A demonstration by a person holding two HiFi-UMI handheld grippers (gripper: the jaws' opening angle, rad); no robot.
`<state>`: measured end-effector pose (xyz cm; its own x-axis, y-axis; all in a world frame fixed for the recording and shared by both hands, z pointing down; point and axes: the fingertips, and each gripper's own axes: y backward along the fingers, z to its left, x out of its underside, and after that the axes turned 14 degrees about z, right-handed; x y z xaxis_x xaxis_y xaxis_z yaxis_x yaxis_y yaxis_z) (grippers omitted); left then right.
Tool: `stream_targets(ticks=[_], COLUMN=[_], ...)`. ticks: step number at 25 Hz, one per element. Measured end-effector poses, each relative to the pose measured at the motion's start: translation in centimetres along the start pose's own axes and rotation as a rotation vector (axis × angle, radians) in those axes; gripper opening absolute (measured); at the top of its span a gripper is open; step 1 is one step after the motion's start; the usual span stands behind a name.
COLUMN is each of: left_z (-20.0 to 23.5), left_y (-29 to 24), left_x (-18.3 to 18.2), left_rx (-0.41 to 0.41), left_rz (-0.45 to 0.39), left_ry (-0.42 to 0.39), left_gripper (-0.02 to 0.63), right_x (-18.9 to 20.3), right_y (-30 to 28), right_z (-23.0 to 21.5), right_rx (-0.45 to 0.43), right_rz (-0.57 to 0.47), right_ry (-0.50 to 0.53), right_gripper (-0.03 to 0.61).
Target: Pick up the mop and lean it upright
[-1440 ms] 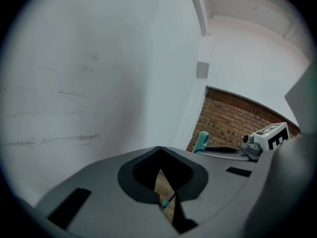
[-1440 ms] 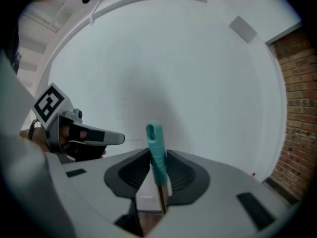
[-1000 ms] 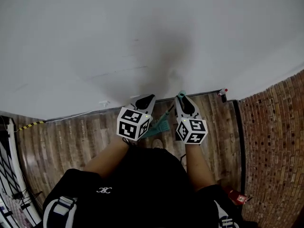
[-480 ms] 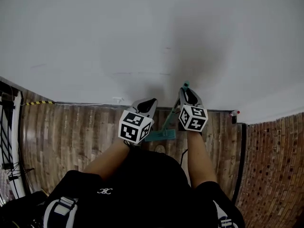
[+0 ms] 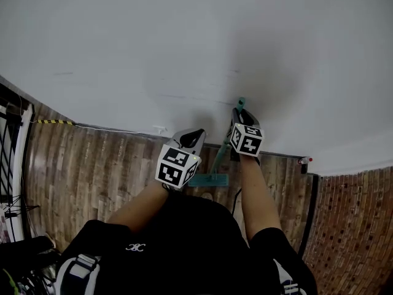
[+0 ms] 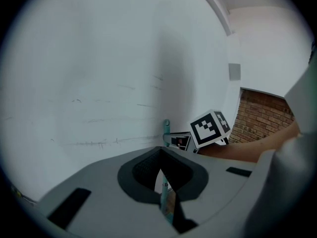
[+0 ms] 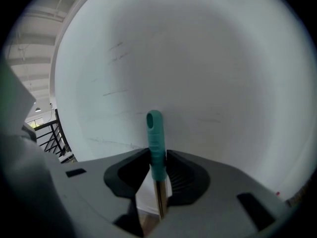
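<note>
1. A white wall point(image 5: 184, 42) is faced, above a wood floor point(image 5: 92, 165); a brick floor point(image 5: 350, 226) is seen at the right and a dark railing point(image 5: 9, 140) at the far left. A small red-capped object point(image 5: 305, 160) is set at the wall's foot, well apart from the mop point(image 5: 220, 157).
2. The left gripper point(image 6: 159, 157) is pressed closed with its pads point(image 6: 146, 170) meeting; nothing is held, and the shaft is only seen past the slit.
3. The right gripper point(image 7: 157, 155) is clamped on the mop's teal grip point(image 7: 155, 133).
4. The mop is held nearly upright, its head point(image 5: 209, 180) on the floor by the wall, its long axis tilted up toward the wall.
</note>
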<state>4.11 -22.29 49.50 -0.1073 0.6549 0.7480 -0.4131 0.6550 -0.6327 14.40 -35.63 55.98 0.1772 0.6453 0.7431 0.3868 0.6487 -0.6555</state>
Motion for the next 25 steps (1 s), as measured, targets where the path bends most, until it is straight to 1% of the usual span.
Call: stream_targets(ticks=[5,8,10,12,13,14,16,18,20,22,24,25], left_z=[0.4,0.1,-0.3,-0.6,-0.8,-1.1,-1.8,-2.8,-3.9,-5.2,-6.5,-7.2], left_y=[0.5,0.8,0.9,0.9,0.8,0.7,0.5,0.2,0.0,-0.1,0.0,0.0], left_x=[-0.3,-0.7,-1.0,-1.1,-1.2,-1.2,-1.4,-1.9,-2.6,-3.5,-4.4,-4.7], left_rx=[0.004,0.016,0.026,0.038,0.045,0.054,0.077,0.106,0.137,0.168,0.197,0.210], left_rz=[-0.012,-0.023,-0.032,-0.035,-0.035,-0.036,-0.038,-0.043,-0.054,-0.071,-0.087,-0.095], left_ry=[0.000,-0.012,-0.021,-0.026,-0.029,-0.033,-0.045,-0.060,-0.080,-0.103,-0.123,-0.131], left_gripper=[-0.005,-0.005,-0.005,-0.005,-0.005,-0.005,-0.005,-0.005,-0.005,-0.005,-0.005,-0.005], right_x=[0.3,0.5,-0.1,-0.9,-1.1,-1.2,-1.3,-1.4,-1.6,-1.7,-1.3,-0.9], right_y=[-0.2,0.1,1.7,4.1,5.3,6.6,9.2,12.1,15.1,17.8,20.0,20.8], right_z=[0.0,-0.2,-0.3,-0.2,0.0,0.3,0.8,0.9,1.0,1.1,1.0,0.9], right_rx=[0.003,0.040,0.056,0.056,0.051,0.041,0.023,0.039,0.078,0.133,0.199,0.223], right_rz=[0.005,-0.005,-0.055,-0.102,-0.115,-0.127,-0.148,-0.175,-0.211,-0.241,-0.251,-0.252], right_ry=[-0.037,-0.024,-0.035,-0.058,-0.065,-0.069,-0.065,-0.045,-0.019,0.028,0.073,0.078], right_gripper=[0.115,0.120,0.158,0.163,0.099,0.023,0.015,0.014,0.014,0.014,0.014,0.014])
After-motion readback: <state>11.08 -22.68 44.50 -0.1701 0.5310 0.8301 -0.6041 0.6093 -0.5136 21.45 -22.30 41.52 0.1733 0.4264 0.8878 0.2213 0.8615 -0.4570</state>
